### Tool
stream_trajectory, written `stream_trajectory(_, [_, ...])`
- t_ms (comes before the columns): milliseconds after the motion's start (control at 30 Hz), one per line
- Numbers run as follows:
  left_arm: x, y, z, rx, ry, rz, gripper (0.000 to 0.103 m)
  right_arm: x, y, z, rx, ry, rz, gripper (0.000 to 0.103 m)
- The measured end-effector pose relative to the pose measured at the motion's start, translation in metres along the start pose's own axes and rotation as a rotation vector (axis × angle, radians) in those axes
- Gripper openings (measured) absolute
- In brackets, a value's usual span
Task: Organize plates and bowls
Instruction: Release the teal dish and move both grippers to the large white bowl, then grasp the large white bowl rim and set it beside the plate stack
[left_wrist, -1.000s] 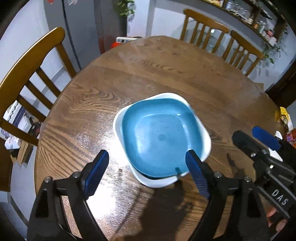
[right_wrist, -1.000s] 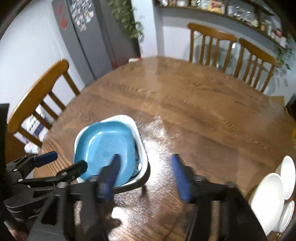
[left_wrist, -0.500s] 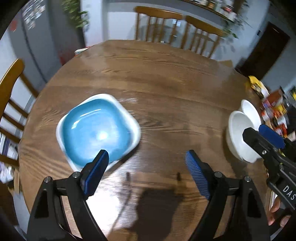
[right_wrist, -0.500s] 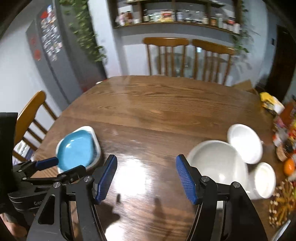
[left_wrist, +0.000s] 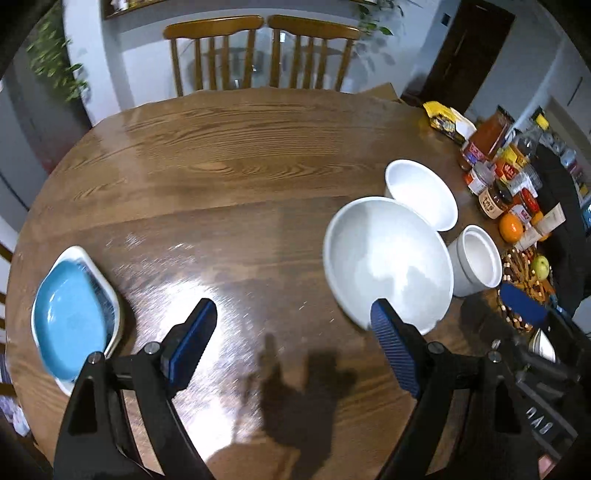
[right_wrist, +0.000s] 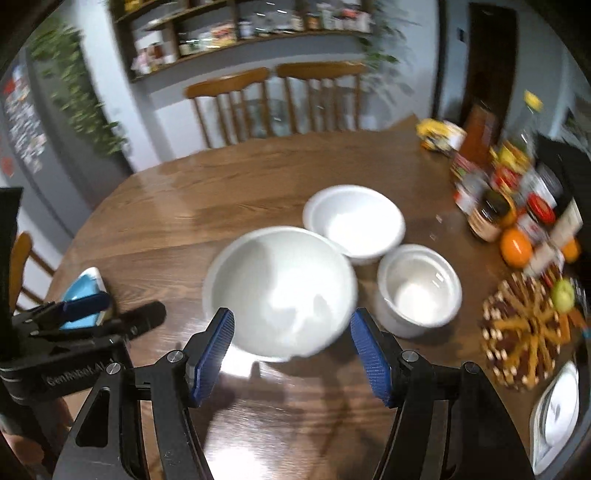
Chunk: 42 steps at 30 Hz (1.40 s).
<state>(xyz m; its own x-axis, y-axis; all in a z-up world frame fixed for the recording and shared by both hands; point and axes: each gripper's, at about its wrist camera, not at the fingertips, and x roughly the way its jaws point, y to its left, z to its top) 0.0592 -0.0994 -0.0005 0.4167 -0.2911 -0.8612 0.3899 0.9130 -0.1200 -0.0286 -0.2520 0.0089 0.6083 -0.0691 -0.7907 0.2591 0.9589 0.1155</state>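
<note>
A blue plate (left_wrist: 68, 314) lies stacked on a white plate (left_wrist: 112, 299) at the table's left edge; it also shows in the right wrist view (right_wrist: 82, 291). Three white bowls stand at the right: a large bowl (left_wrist: 388, 262) (right_wrist: 280, 280), a medium bowl (left_wrist: 421, 192) (right_wrist: 356, 219) behind it and a small deep bowl (left_wrist: 478, 260) (right_wrist: 419, 288). My left gripper (left_wrist: 291, 343) is open and empty above the table between plates and bowls. My right gripper (right_wrist: 291, 354) is open and empty, just in front of the large bowl.
Jars, bottles, an orange (left_wrist: 511, 227) and an apple (left_wrist: 541, 266) crowd the table's right edge beside a woven trivet (right_wrist: 524, 332). Another white dish (right_wrist: 557, 410) lies at the far right. Two wooden chairs (left_wrist: 258, 55) stand behind the table.
Both grippers have swung to the right, away from the blue plate and toward the white bowls. The plates now sit at the far left. Both stay open.
</note>
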Motion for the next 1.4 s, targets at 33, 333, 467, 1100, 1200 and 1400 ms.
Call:
stream_trajectory(33, [0.004,-0.004,0.002,0.008,0.000,0.006,0.085,0.004,-0.007,-0.001,0.018,0.010,-0.007,0.067])
stream_trajectory(333, [0.062,-0.017,0.013,0.006,0.104,0.064,0.080,0.057,-0.041,-0.003,0.152,0.123,0.000,0.066])
stream_trajectory(467, [0.080,-0.015,0.014,-0.013,0.171,0.043,0.052,0.078,-0.046,0.001,0.181,0.164,0.021,0.064])
stream_trajectory(1100, [0.042,0.027,-0.013,-0.082,0.168,0.054,0.017,0.071,0.028,-0.006,-0.053,0.233,0.177,0.015])
stream_trajectory(1200, [0.036,0.046,-0.026,-0.119,0.186,0.076,0.017,0.071,0.052,-0.014,-0.096,0.265,0.216,0.015])
stream_trajectory(1400, [0.032,0.083,-0.051,-0.216,0.209,0.131,0.038,0.077,0.081,-0.028,-0.143,0.312,0.249,0.015])
